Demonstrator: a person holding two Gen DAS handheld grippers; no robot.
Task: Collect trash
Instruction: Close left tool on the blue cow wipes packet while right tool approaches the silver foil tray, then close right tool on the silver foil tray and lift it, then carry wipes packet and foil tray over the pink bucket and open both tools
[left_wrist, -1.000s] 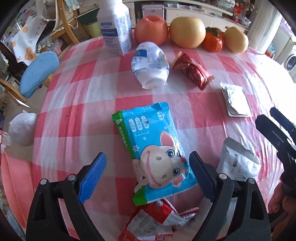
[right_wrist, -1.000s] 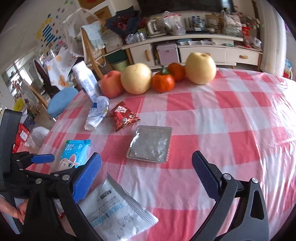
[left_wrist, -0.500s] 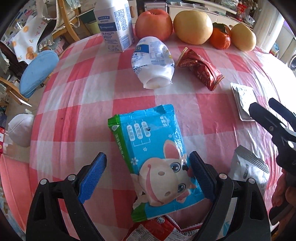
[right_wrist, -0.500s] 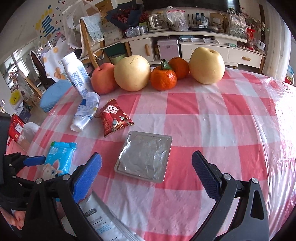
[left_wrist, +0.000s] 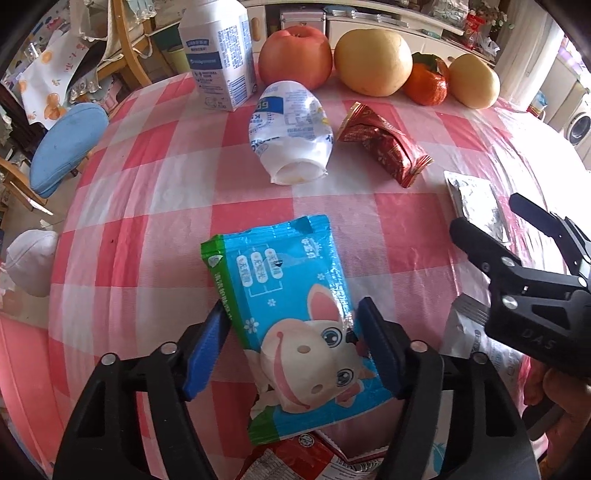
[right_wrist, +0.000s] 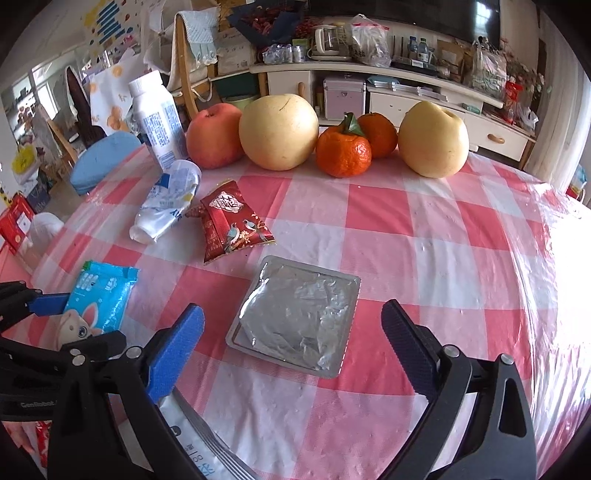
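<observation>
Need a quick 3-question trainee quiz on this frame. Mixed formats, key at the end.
1. True or false: the left gripper has its fingers either side of the blue cartoon-print wrapper.
2. Which lies nearest ahead of the right gripper?
A. red patterned snack packet
B. flat silver foil pack
C. crumpled white plastic bottle
3. Fill in: the white milk carton stands ____ on the pink checked tablecloth.

Key: 1 true; 2 B; 3 upright.

Right gripper (right_wrist: 291, 332) hangs wide open over a crinkled foil tray (right_wrist: 295, 314) on the red checked tablecloth (right_wrist: 424, 240); red snack packet (right_wrist: 231, 225) sits just beyond.
</observation>
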